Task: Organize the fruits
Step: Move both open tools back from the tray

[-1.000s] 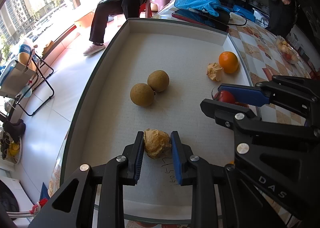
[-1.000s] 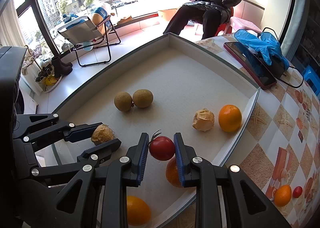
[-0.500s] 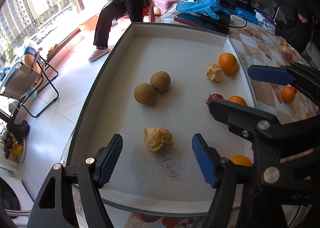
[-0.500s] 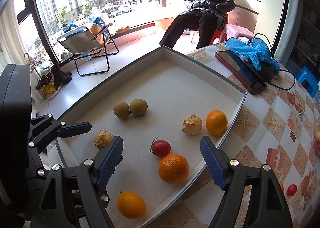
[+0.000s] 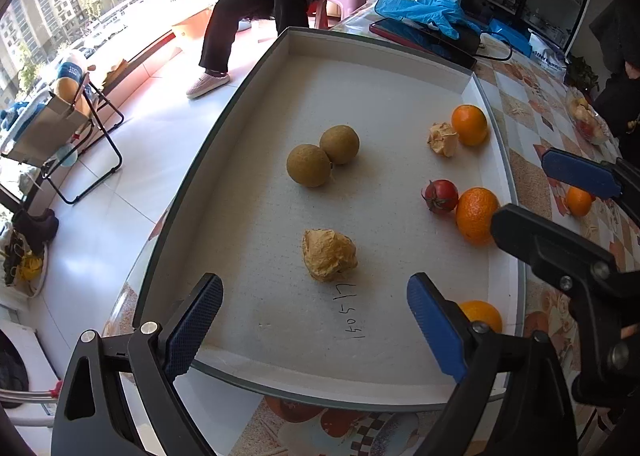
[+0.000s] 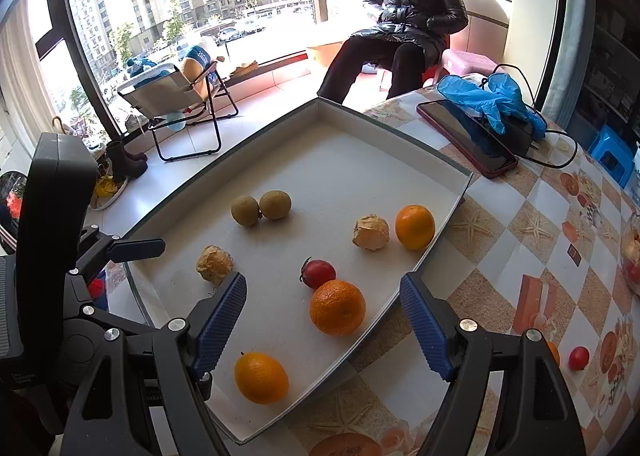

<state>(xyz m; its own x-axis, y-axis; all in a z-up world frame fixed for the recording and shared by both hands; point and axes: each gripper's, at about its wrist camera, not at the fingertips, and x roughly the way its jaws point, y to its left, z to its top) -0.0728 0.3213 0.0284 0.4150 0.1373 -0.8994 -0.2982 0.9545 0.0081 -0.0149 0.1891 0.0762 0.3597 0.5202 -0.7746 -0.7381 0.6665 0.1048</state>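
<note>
A white tray (image 5: 400, 79) holds the fruit. Two round brown fruits (image 5: 322, 155) touch near its middle. A wrinkled tan fruit (image 5: 328, 254) lies just ahead of my open, empty left gripper (image 5: 314, 322). A second wrinkled fruit (image 5: 443, 139) sits beside an orange (image 5: 469, 125). A red tomato (image 6: 318, 274) touches another orange (image 6: 338, 307) just ahead of my open, empty right gripper (image 6: 322, 316). A third orange (image 6: 261, 377) lies at the tray's near corner. The tray (image 6: 360, 159) also shows in the right wrist view.
A small orange (image 5: 578, 200) and a small tomato (image 6: 579, 358) lie on the patterned tablecloth right of the tray. A phone (image 6: 466, 137) and blue gloves (image 6: 486, 99) lie past the tray. A glass bowl (image 5: 588, 121) stands far right. A person (image 6: 404, 15) sits beyond the table.
Both grippers have opened and pulled back. The left let go of the wrinkled tan fruit and the right let go of the tomato; both now rest on the tray.
</note>
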